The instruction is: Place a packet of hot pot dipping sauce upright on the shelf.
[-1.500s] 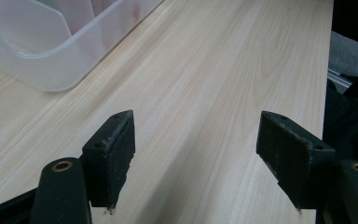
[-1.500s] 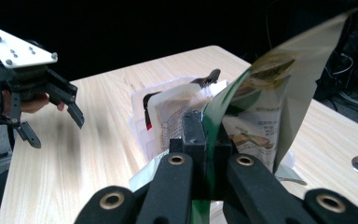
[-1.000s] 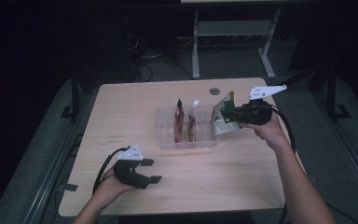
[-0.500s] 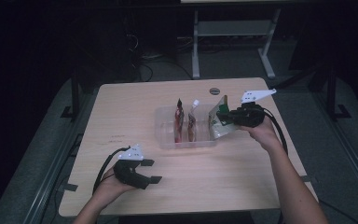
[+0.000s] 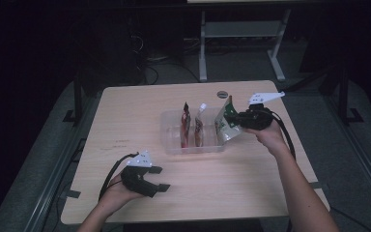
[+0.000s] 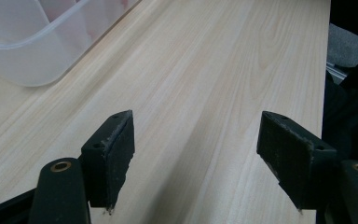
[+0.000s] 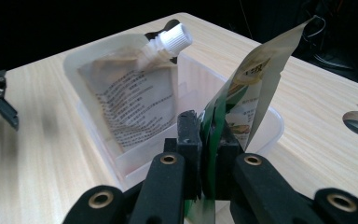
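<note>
My right gripper [image 7: 208,154] is clamped on the lower edge of a green-and-white foil snack pouch [image 7: 254,88], tilted over the right end compartment of the clear plastic divided bin [image 7: 272,122]; the jaws have just been easing apart, pouch between them. A white-capped spout pouch [image 7: 135,100] and a red pouch [image 5: 186,126] already stand inside. Release remains. My left gripper [image 6: 200,154] rests wide open, empty, on the pale wooden table [image 6: 223,60].
</note>
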